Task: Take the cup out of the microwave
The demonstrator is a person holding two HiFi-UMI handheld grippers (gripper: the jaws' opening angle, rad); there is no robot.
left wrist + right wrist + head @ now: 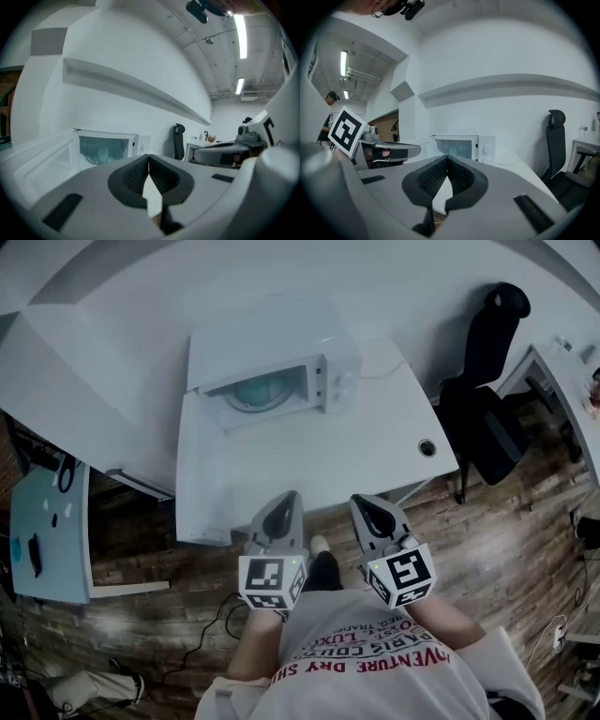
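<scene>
A white microwave (281,362) stands at the back of the white table (375,456), its door (42,164) swung open to the left. Inside, a pale teal cup (101,152) rests on the turntable; in the head view only a teal round shape (258,393) shows there. Both grippers hover side by side at the table's near edge, well short of the microwave. My left gripper (284,510) (148,157) is shut with nothing in it. My right gripper (371,510) (447,158) is shut and empty too, and from it the microwave (459,147) lies straight ahead.
A black office chair (487,381) stands right of the table, beside another desk (562,381). A small teal table (47,531) is at the left. The tabletop has a cable hole (427,447). Cables trail on the wooden floor (202,634).
</scene>
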